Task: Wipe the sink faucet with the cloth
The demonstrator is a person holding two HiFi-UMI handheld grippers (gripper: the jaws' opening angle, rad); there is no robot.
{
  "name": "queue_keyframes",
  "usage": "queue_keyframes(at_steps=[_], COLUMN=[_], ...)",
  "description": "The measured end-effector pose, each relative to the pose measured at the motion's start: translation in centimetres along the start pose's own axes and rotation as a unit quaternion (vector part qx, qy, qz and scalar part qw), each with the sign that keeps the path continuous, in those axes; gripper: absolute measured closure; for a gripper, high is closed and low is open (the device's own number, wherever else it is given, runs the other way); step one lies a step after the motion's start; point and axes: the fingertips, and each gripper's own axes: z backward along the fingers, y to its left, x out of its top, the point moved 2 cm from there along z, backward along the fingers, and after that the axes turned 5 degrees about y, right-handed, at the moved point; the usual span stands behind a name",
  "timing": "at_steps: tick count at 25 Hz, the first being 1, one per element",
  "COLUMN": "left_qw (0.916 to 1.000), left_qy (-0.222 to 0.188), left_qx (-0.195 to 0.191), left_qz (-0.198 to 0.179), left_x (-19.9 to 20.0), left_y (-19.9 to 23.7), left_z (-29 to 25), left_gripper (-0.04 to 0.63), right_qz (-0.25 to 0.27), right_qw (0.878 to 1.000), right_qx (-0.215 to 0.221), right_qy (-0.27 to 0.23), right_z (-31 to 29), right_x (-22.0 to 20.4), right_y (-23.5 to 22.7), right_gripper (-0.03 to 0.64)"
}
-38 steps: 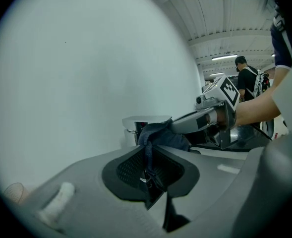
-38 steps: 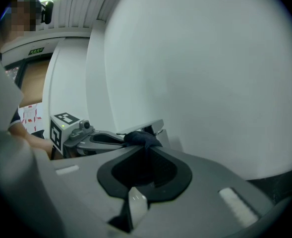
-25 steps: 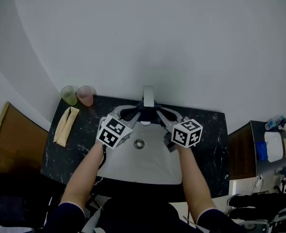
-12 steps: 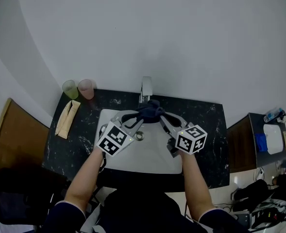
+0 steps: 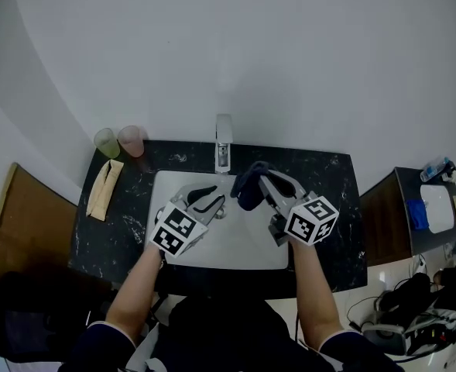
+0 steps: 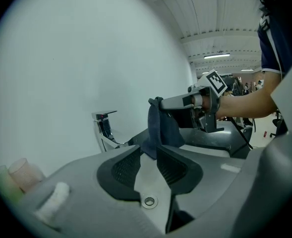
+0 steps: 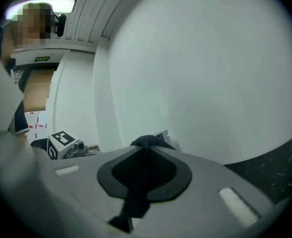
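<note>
The cloth [image 5: 245, 194] is hanging over the sink [image 5: 239, 242], just in front and to the right of the faucet [image 5: 224, 142], which is standing at the middle of the worktop's [image 5: 337, 186] back edge; the two are not touching. The right gripper [image 5: 260, 175] is pinching the cloth's top with its pads pressed together on it. The left gripper [image 5: 209, 200] is opening, its pads clear of the fabric. To wipe well, I judge the right gripper should be laying the hanging fold against the spout and dragging along it, tips off the chrome, with the left perhaps taking the free corner for tension. The head view is showing the gap between cloth and faucet. The left gripper view is showing the cloth's drop below the right jaws, and only the right gripper view is showing fabric running between its pads.
</note>
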Motion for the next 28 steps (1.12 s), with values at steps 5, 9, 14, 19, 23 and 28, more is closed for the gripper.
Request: queue_keyframes(at_steps=[5,9,14,19,23,28], left_qw=[0.9986,0.996,0.9934,0.9921,0.9904,0.9868], left_qy=[0.002,0.014,0.032,0.03,0.037,0.047], left_qx=[0.035,0.071,0.098,0.107,0.119,0.14], left_qz=[0.038,0.053,0.05,0.058,0.06,0.067], left_x=[0.4,0.8,0.6,0.6,0.5,0.0], left_y=[1.6,3.6,4.9,5.1,5.1,5.5], left_z=[-0.1,-0.9,-2.5,-2.9,-2.7,-2.1], left_gripper=[0.488,0.489,0.489,0.489,0.491,0.497], right_qz=[-0.005,-0.005,-0.022,-0.022,-0.038,-0.061], right_qw=[1.0,1.0,0.999,0.997,0.996,0.996], right_qx=[0.013,0.029,0.044,0.064,0.059,0.033], right_qy=[-0.003,0.002,0.023,0.04,0.047,0.058], right_z=[-1.5,-3.8,-6.7,-9.2,-11.0,-13.1], right_x=[0.3,0.4,-0.9,-1.8,-2.2,-2.6], right_y=[-0.6,-0.9,-2.0,-2.3,-3.4,-5.6], right_gripper=[0.586,0.586,0.586,0.586,0.586,0.586])
